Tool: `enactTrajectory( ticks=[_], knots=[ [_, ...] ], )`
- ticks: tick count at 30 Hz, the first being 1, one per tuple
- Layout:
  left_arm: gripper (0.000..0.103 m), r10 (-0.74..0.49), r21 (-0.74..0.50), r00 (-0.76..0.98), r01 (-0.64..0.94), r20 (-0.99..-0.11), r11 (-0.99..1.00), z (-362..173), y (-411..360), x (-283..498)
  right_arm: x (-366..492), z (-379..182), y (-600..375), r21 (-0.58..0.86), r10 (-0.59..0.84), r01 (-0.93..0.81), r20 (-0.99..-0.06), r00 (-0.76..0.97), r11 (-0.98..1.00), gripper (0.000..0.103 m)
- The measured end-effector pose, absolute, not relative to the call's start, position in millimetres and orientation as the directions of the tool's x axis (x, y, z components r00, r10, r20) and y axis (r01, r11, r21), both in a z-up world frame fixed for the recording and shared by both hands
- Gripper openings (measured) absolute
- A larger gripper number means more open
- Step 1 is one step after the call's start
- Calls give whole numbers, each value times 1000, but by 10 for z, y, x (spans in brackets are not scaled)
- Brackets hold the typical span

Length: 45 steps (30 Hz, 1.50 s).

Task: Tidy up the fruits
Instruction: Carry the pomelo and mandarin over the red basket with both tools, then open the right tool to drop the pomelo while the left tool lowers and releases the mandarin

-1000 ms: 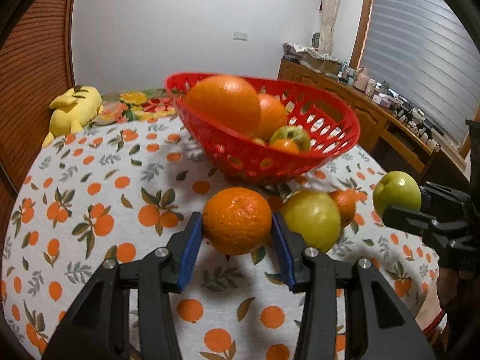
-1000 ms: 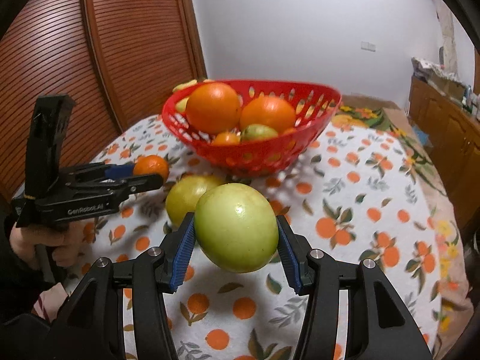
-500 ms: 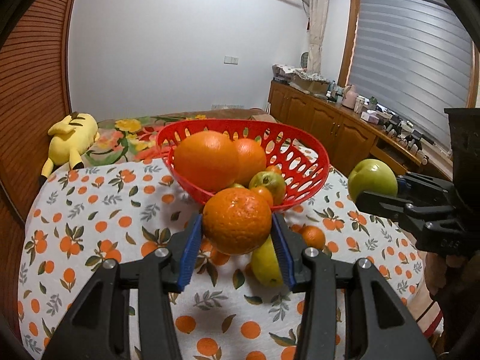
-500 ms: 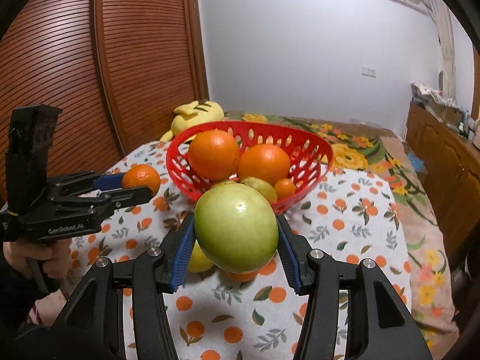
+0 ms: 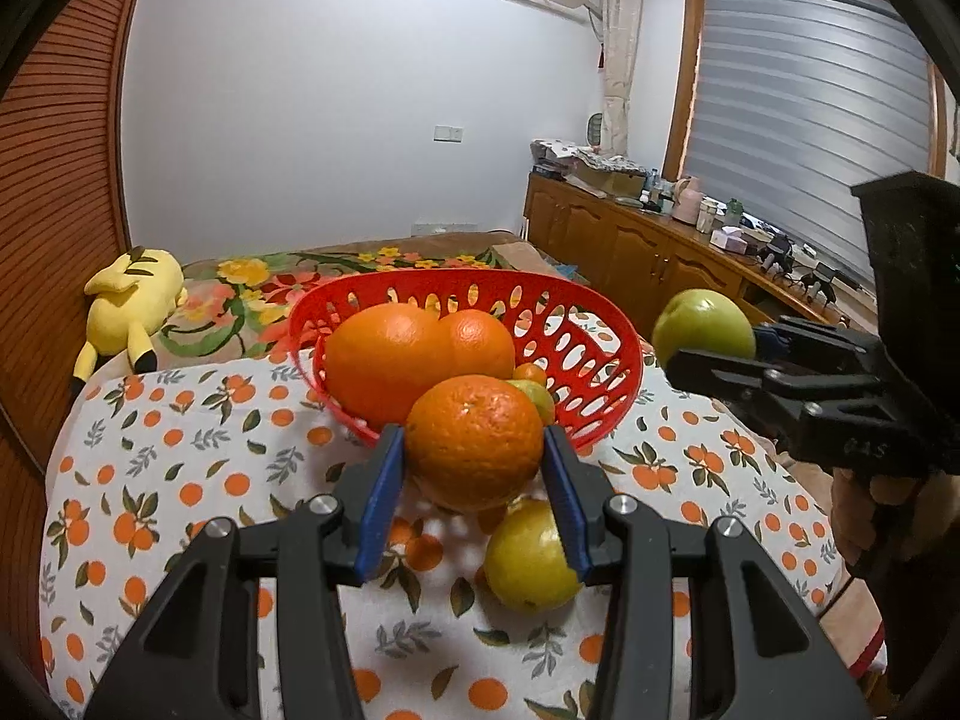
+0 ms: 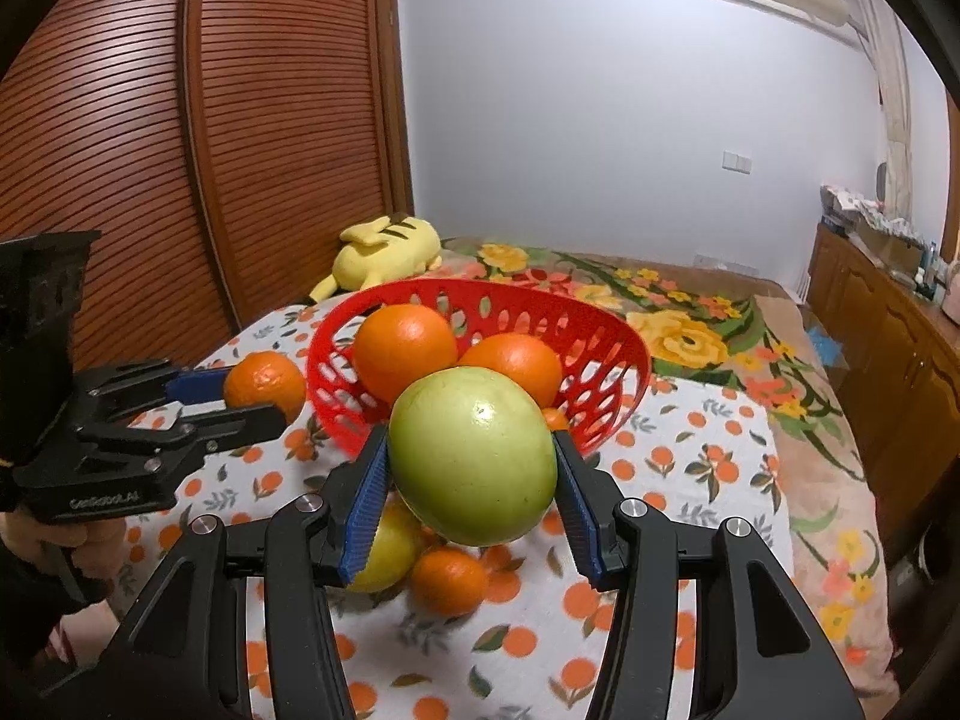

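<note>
Each handheld gripper, left gripper (image 5: 474, 516) and right gripper (image 6: 474, 516), consists of a matte black plastic frame with two angular linkage arms joined by round silver screw heads. The inner faces of the fingers (image 5: 378, 510) carry ribbed blue pads. The left unit's side bears white lettering and a boxy black rear housing; a dark sleeve (image 6: 24, 594) covers the wrist.
</note>
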<state>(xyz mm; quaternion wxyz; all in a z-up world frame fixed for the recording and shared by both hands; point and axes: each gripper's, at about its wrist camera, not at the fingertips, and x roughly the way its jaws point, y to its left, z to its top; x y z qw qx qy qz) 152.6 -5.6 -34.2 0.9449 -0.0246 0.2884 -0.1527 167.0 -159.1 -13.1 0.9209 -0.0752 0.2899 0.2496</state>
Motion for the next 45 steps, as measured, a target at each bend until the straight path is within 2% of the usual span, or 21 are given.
enactTrajectory(
  ticks=[21, 29, 45],
  knots=[
    [44, -298, -84, 760, 308, -577, 948, -289, -402, 2264, 2592, -324, -1563, -48, 385, -526, -626, 678, 849, 53],
    [44, -298, -82, 745, 313, -596, 946, -364, -488, 2449, 2602, -230, -1674, -30, 407, -520, -584, 703, 854, 54],
    [45, -290, -70, 733, 316, -615, 946, -426, -593, 2728, 2473, -194, -1826, -23, 398, -503, -580, 711, 864, 55]
  ],
)
